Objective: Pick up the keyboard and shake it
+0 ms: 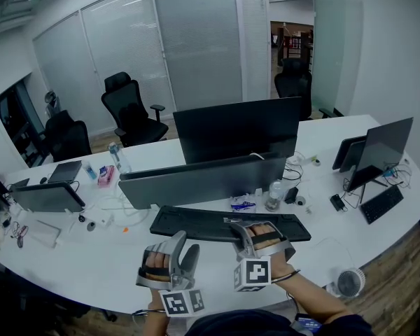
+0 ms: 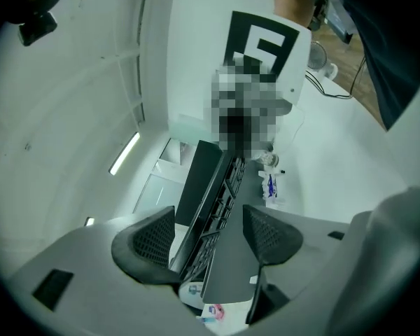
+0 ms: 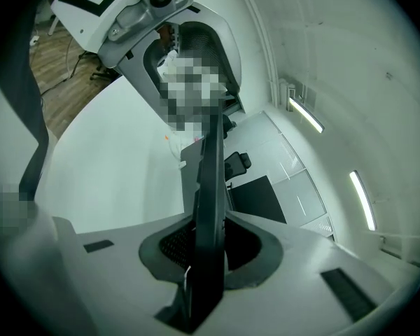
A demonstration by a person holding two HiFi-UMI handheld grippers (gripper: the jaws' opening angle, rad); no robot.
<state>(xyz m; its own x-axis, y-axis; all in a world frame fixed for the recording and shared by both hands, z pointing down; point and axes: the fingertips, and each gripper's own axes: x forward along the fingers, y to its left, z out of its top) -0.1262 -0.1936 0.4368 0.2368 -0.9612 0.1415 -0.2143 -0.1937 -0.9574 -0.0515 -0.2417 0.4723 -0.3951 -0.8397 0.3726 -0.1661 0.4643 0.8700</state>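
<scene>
Right gripper view shows right tongs [image 3: 208, 247] clenched on one edge of the long black plastic keyboard [image 3: 210, 180], left tongs [image 2: 210, 240] gaping around it, so shaking could twist it loose.

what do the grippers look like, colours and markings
The left gripper and right gripper are light grey moulded shells with dark mesh-textured fingers. Each bears a white cube with black square markers. The person wears a dark top.
</scene>
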